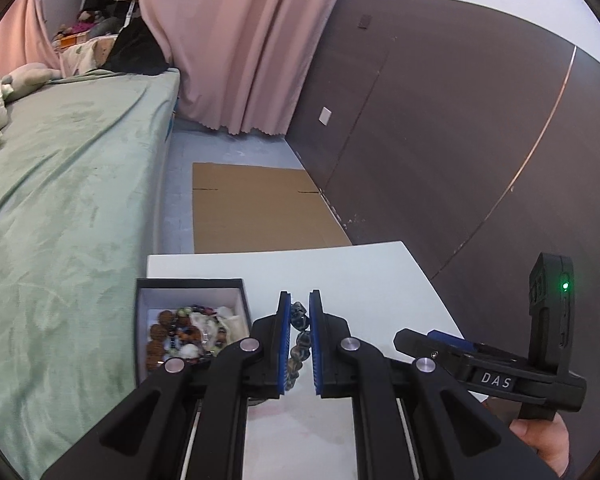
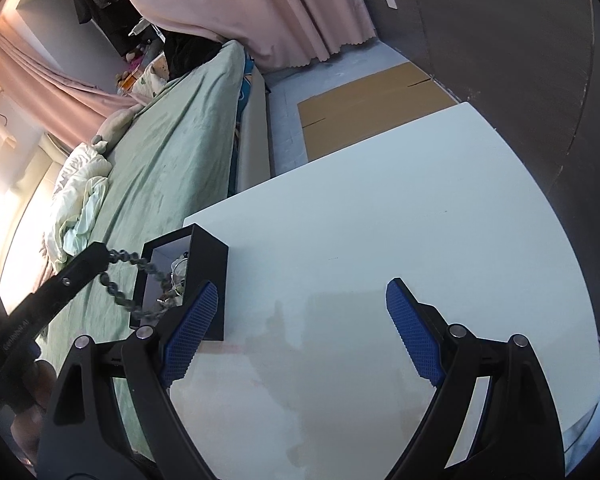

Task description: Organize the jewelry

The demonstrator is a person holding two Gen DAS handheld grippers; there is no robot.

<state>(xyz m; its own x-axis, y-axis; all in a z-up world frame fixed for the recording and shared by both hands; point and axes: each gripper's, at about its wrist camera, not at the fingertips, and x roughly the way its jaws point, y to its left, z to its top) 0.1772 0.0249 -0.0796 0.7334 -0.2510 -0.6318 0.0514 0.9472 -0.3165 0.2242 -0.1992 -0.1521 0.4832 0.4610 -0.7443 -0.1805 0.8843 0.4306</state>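
A black box (image 1: 190, 285) with a white lining stands at the left edge of the white table (image 1: 372, 280); several beaded bracelets (image 1: 184, 334) lie piled in it. My left gripper (image 1: 299, 304) is shut on a dark blue-grey bead bracelet (image 1: 300, 344), which hangs between the blue pads above the table, right of the box. In the right wrist view the same bracelet (image 2: 132, 280) dangles in a loop from the left gripper (image 2: 107, 256) beside the box (image 2: 208, 276). My right gripper (image 2: 302, 312) stands open above the bare table (image 2: 380, 220), holding nothing.
A bed with a green cover (image 1: 60, 200) runs along the table's left side. Flat cardboard (image 1: 256, 204) lies on the floor beyond the table, beside a dark panelled wall (image 1: 440, 140). Pink curtains (image 1: 240, 40) hang behind. The right gripper's body (image 1: 500, 376) is at the lower right.
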